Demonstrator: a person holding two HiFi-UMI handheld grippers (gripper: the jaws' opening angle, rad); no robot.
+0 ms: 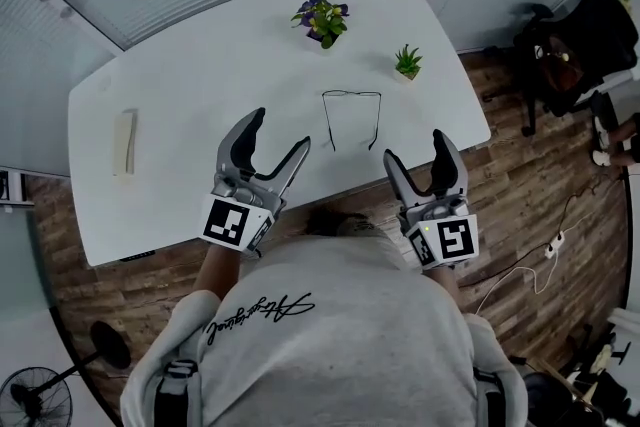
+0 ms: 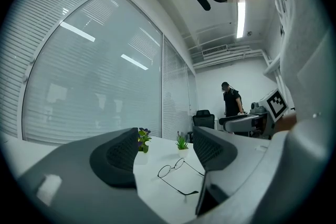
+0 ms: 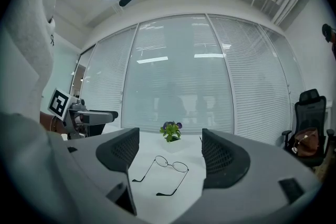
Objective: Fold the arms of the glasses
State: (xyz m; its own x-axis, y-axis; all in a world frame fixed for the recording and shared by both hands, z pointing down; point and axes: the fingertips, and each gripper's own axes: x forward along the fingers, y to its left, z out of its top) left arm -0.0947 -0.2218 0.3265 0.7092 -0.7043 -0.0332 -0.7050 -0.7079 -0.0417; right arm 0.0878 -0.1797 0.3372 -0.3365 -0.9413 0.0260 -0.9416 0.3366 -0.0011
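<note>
glasses (image 1: 351,93): flat on the white tabletop (image 1: 200,115), arms unfolded
left gripper (image 1: 280,128): jaws wide apart, empty, near the glasses but not touching
right gripper (image 1: 413,144): same deal, gaping and empty

The thin black wire-rimmed glasses (image 1: 351,115) lay on the white table (image 1: 180,145), centre-right of the frame, both arms unfolded.

I see a smooth white worktop (image 1: 200,85), thin dark wire glasses (image 1: 351,93), and a brown wood floor (image 1: 540,200) at the right.
</note>
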